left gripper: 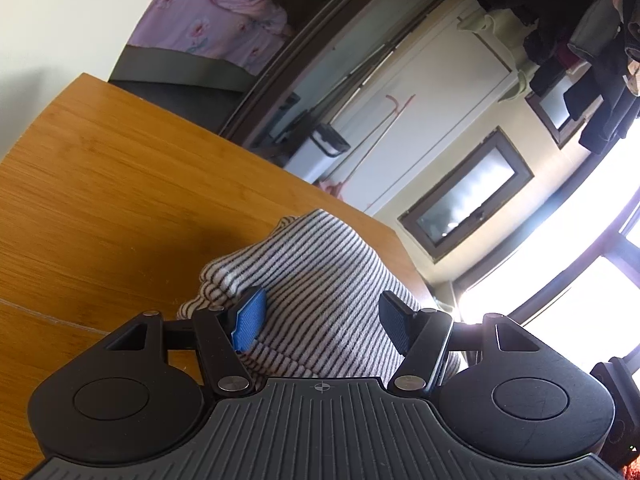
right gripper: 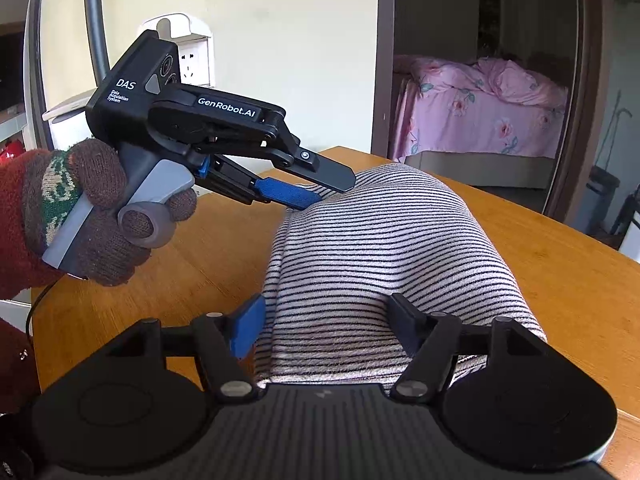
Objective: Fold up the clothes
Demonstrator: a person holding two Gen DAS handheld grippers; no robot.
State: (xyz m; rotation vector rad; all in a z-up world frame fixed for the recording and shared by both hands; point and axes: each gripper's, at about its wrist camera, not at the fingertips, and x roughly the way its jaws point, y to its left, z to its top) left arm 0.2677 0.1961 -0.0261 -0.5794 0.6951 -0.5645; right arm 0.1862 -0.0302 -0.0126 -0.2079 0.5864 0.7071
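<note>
A person's gloved hand (right gripper: 76, 216), in a knitted maroon-and-brown glove with a green patterned band, gripped the grey handle of the left tongs (right gripper: 320, 188) and held them tilted down toward the far edge of the striped garment (right gripper: 384, 256). Their two fingers stood apart, the blue-padded one resting at the folded edge of the cloth and the black one above it; whether they pinched the fabric could not be told. The right tongs (right gripper: 326, 320) stood wide apart over the near end of the garment, pads clear of the cloth.

The garment was a soft, fuzzy knit with thin dark stripes on a pale ground, folded into a rounded, humped bundle lying on the smooth wooden counter (right gripper: 208, 248), near its right edge.

Only the right wrist view showed the gloved hand, the black body of the left tongs with white lettering, and a bed (right gripper: 480, 104) with pink floral bedding through a doorway. The left wrist view alone showed bright windows (left gripper: 592, 264) and dark clothes hanging (left gripper: 576, 40) on the wall, with the left tongs (left gripper: 324, 320) straddling the garment (left gripper: 320, 272) on the counter (left gripper: 120, 200).
</note>
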